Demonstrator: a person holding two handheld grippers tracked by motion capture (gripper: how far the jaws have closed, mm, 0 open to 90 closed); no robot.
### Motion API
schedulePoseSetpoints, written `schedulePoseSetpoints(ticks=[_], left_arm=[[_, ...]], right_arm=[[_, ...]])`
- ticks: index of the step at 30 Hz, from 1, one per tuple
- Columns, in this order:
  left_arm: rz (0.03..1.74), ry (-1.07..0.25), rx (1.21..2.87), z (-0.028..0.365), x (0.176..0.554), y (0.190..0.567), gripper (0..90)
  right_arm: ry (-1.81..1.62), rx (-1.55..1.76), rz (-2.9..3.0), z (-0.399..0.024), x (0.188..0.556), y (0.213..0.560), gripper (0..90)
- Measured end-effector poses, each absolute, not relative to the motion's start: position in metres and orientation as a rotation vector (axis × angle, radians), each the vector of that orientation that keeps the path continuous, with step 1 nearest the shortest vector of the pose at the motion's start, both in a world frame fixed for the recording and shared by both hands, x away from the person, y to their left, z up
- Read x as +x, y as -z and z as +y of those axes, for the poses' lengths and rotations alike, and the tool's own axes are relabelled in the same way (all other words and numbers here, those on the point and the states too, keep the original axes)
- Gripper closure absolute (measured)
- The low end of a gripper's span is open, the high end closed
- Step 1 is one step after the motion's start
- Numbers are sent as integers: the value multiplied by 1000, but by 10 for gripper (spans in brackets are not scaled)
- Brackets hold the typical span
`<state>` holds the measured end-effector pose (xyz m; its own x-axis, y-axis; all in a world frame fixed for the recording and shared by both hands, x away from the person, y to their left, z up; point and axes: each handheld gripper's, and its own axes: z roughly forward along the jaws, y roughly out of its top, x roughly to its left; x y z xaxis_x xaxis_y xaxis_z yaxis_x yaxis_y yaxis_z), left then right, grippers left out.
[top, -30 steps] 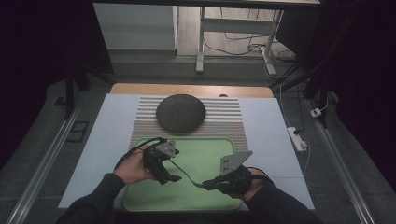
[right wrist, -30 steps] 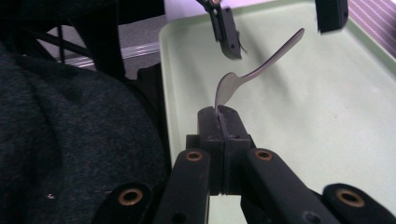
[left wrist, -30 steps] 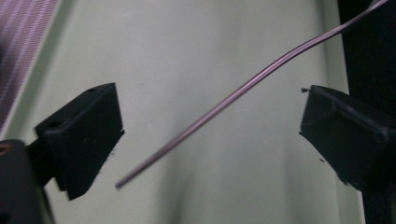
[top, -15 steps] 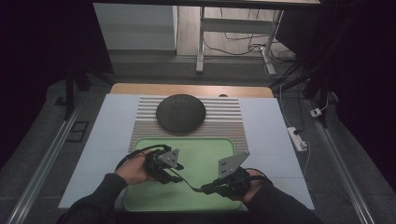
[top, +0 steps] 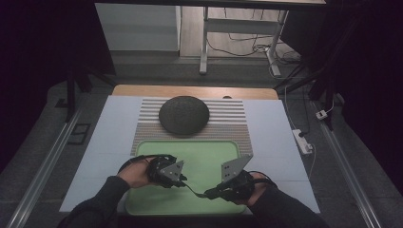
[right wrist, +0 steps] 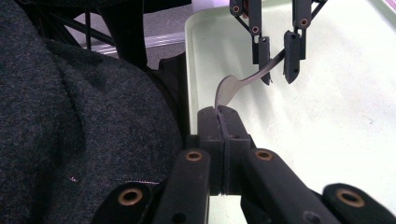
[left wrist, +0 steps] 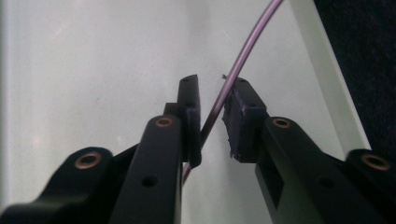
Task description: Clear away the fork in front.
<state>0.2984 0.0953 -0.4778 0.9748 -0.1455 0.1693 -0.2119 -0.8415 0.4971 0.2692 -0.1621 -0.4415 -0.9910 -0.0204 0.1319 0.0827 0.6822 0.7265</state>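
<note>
A thin metal utensil (top: 195,190) hangs just above the green tray (top: 185,142), bridging my two grippers. My right gripper (right wrist: 220,112) is shut on its wider end (right wrist: 228,87), low over the tray's near right part (top: 209,194). My left gripper (top: 183,180) faces it from the left. In the left gripper view the slim handle (left wrist: 247,42) runs slantwise between that gripper's pads (left wrist: 215,83), close to both. These jaws have just been closing on the handle, with a narrow gap still showing. The right gripper view shows the same narrowed jaws (right wrist: 276,65) astride the handle.
A dark grey dome (top: 184,114) rests on a striped mat (top: 233,123) behind the tray. A white power strip (top: 302,141) lies at the table's right edge. A dark sleeve (right wrist: 70,116) takes up the left of the right gripper view.
The left gripper's jaws have narrowed around the utensil's handle and the hand has shifted slightly toward the right gripper. The right gripper has kept still, holding the utensil.
</note>
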Motion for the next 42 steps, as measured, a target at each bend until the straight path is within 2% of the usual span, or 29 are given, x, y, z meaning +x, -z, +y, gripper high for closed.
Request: schedulePoseSetpoints(ticks=[10,18,24,25,26,34,40,42], left_arm=[[-485,-144,2583,96,291,480,854],[-397,-80,2590,96,294,477,864],[-287,-80,2630,98,296,477,864],[-250,-68,2639,99,297,477,863],[-222,-58,2648,100,297,476,863],[111,18,2643,114,302,473,863],[329,33,2635,123,305,472,863],[391,21,2631,126,305,472,863]], right_arm=[[1209,-40,-2743,-163,270,442,861],[1283,-155,-2745,-169,277,441,755],[1327,-240,-2784,-174,281,439,644],[1340,-296,-2786,-177,281,437,590],[1340,-296,-2786,-177,281,437,590],[1395,-458,-2806,-188,278,435,441],[1387,-608,-2851,-198,272,440,287],[1385,-649,-2856,-201,271,441,265]])
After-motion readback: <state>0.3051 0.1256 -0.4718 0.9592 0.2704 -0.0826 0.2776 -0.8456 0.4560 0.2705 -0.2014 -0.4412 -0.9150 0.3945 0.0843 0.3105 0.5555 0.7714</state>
